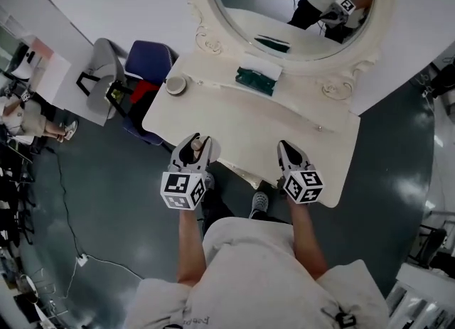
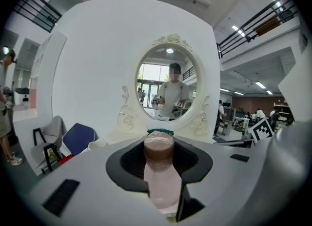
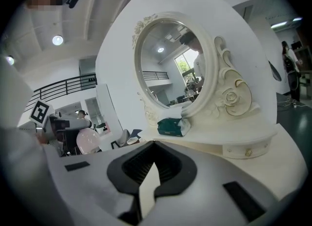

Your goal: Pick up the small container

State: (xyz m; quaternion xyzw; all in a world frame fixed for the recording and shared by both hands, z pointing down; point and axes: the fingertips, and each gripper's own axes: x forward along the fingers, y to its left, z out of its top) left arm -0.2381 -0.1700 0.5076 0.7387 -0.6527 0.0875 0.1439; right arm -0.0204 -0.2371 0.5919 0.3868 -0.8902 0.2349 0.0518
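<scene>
Head view: the small container (image 1: 195, 146), a pink bottle with a brown cap, is clamped in the jaws of the left gripper (image 1: 193, 141) over the front edge of the white dressing table (image 1: 234, 116), toward its left end. The right gripper (image 1: 290, 151) is seen alongside with jaws together and nothing between them. The lift is judged best done with the squeeze unchanged and the container raised straight, clear of the table's edge (its cap end points toward the mirror (image 1: 201, 15)). A green box (image 1: 257, 79) lies at the back edge and a round dish (image 1: 175, 84) at the left corner; neither is judged to be in the way. A blue chair (image 1: 149, 61) and a grey chair (image 1: 105, 56) are parked beyond the left end.
</scene>
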